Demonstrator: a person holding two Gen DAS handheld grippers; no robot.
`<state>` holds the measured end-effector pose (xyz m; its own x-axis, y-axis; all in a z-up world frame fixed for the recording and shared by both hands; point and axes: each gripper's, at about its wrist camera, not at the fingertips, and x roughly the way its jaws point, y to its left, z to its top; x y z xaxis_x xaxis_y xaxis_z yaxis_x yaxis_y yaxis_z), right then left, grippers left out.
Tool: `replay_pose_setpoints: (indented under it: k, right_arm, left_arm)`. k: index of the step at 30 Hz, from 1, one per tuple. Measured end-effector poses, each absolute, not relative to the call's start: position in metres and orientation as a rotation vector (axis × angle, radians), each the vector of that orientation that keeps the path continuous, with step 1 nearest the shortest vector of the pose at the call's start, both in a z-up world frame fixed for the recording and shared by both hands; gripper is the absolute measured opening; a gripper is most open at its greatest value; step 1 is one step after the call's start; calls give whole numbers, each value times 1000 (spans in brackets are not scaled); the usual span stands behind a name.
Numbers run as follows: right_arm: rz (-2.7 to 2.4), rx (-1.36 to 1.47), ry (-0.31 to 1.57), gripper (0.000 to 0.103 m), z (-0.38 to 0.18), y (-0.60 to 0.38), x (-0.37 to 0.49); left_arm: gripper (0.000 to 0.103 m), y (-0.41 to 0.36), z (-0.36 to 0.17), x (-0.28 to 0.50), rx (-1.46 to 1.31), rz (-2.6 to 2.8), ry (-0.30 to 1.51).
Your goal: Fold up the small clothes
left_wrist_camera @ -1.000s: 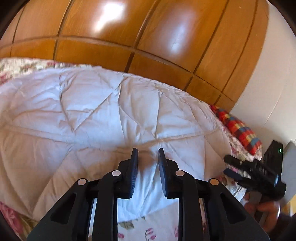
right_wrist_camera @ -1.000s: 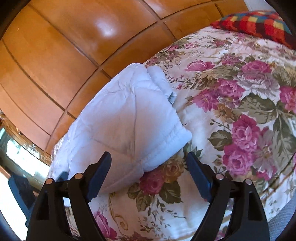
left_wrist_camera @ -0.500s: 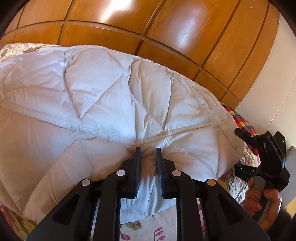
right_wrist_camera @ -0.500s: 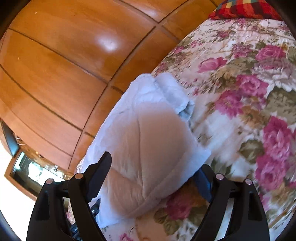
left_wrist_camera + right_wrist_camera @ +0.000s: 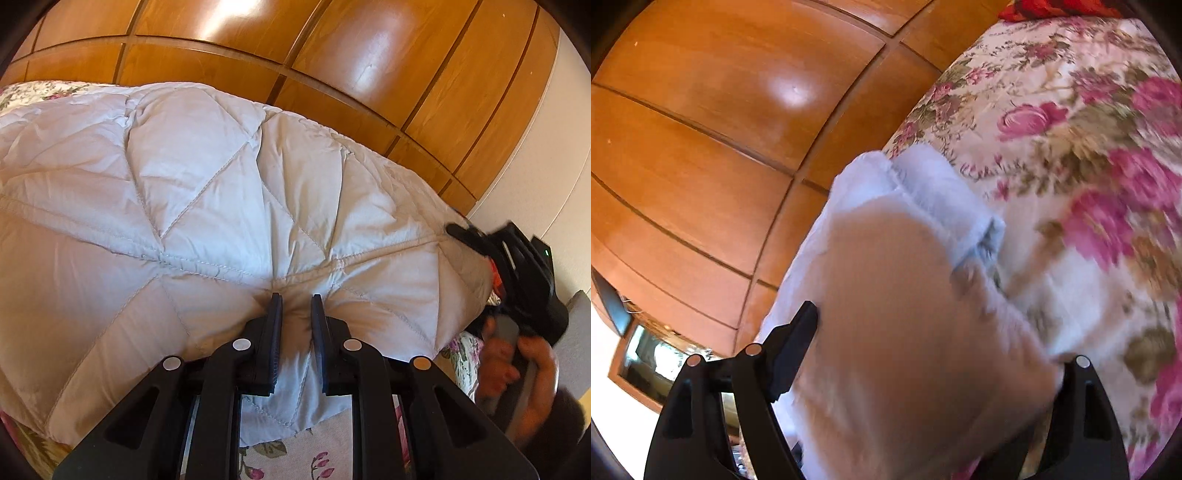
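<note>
- On the flowered bedspread (image 5: 1071, 110), the left gripper (image 5: 295, 306) is clamped on the white quilted garment (image 5: 221, 184).
- Right gripper (image 5: 938, 332), jaws closing, straddles the garment's end.

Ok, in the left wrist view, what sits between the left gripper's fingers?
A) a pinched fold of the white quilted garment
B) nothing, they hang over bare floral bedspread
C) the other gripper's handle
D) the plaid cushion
A: the left gripper has its two fingers nearly together on a bunched fold of the white quilted garment, whose fabric puckers around the tips, above the floral bedspread.
</note>
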<state>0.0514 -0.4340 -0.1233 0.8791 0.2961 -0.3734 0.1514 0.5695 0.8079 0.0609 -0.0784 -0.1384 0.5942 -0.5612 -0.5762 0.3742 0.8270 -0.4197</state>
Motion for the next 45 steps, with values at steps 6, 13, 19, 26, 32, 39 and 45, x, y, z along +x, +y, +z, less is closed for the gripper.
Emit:
replay_pose_setpoints:
  k: [6, 13, 19, 26, 32, 39, 45]
  right_arm:
    - [67, 934, 531, 57, -124, -433, 66]
    - [111, 916, 504, 30, -116, -433, 59]
    - [134, 882, 470, 25, -98, -430, 48]
    - [95, 847, 424, 23, -75, -445, 24]
    - [-45, 796, 363, 23, -56, -487, -9]
    - [-250, 675, 369, 23, -38, -510, -34]
    - [-330, 410, 378, 23, -7, -455, -26]
  left_arm:
    - [16, -81, -136, 64, -261, -533, 770]
    - [16, -83, -136, 63, -258, -527, 771]
    - [16, -84, -134, 62, -244, -521, 775]
    - [16, -102, -121, 55, -224, -572, 797]
    - [18, -108, -92, 37, -172, -649, 721]
    - [18, -36, -74, 52, -186, -324, 604]
    - [18, -21, -113, 76, -102, -260, 734]
